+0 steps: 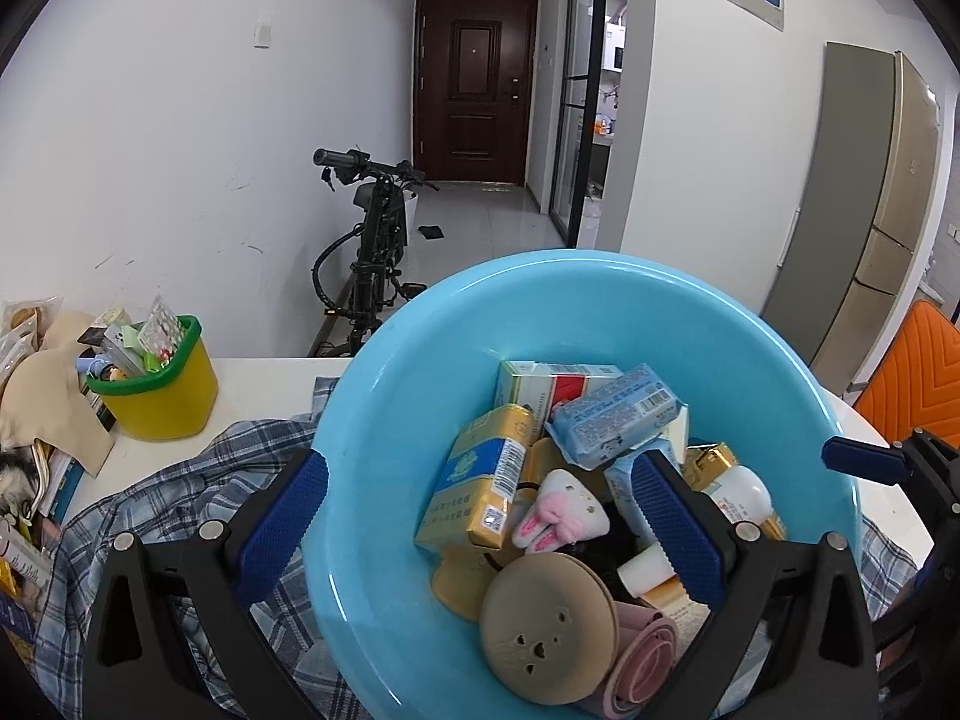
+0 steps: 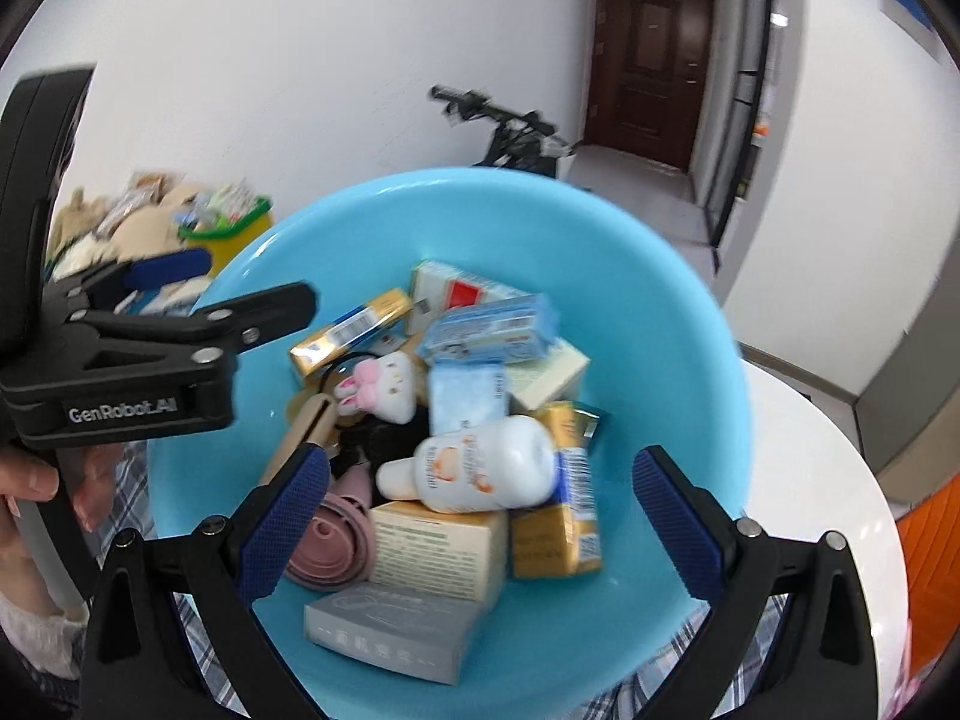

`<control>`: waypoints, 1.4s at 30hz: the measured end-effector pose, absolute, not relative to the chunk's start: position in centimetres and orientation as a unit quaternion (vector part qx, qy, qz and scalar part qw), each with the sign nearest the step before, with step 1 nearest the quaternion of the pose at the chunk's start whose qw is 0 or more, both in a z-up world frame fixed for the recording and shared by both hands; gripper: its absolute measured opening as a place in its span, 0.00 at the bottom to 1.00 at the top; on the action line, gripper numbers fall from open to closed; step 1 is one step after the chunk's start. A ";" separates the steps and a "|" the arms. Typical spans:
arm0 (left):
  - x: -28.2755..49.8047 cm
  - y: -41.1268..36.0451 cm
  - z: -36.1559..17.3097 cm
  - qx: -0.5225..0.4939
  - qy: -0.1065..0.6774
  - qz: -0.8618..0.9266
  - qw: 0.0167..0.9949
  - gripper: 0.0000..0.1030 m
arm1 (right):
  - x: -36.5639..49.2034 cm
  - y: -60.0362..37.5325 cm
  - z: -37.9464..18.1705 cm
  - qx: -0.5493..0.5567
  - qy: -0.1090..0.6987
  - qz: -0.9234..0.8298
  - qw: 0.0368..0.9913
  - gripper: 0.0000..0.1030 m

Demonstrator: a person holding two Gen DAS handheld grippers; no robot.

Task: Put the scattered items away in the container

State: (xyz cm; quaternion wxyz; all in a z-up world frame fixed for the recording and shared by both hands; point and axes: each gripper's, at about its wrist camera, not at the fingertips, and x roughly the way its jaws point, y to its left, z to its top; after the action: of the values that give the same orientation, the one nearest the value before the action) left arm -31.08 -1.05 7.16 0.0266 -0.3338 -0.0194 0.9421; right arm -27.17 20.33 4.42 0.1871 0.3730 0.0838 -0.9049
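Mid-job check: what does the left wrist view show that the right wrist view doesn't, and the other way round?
Left wrist only: the round, holed face of the beige case.
Right wrist only: the grey box in the basin, and a hand holding the left tongs.
Both: the blue basin, plush bunny, blue pack and white bottle.

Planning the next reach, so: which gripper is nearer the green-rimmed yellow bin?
Left. The left gripper straddles the rim of the blue basin beside the yellow bin; the right gripper hovers opposite.
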 end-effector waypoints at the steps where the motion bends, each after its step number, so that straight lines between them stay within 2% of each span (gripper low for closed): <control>1: -30.9 -0.9 7.3 -0.332 -0.019 0.943 0.028 1.00 | -27.0 20.8 4.5 0.369 0.075 -0.909 0.180 0.98; 10: -29.7 0.6 8.1 -0.327 -0.010 0.944 0.049 1.00 | -25.0 23.3 5.6 0.346 0.043 -0.923 0.160 0.98; 17: -27.9 1.6 9.3 -0.324 0.013 0.944 0.059 1.00 | -23.2 23.5 7.0 0.315 0.049 -0.934 0.163 0.99; 24: -24.5 1.7 11.4 -0.289 0.055 0.955 0.034 1.00 | -21.3 23.6 8.3 0.308 0.035 -0.935 0.172 0.99; 42: -14.4 -0.6 12.0 -0.263 0.001 0.964 0.045 1.00 | -12.0 23.7 10.5 0.272 0.027 -0.944 0.185 0.99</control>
State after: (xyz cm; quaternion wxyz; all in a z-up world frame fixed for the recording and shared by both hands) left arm -14.40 -0.60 12.03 0.0450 -0.2632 0.0005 0.9637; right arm -11.96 23.74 10.54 0.1853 0.2716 0.0271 -0.9440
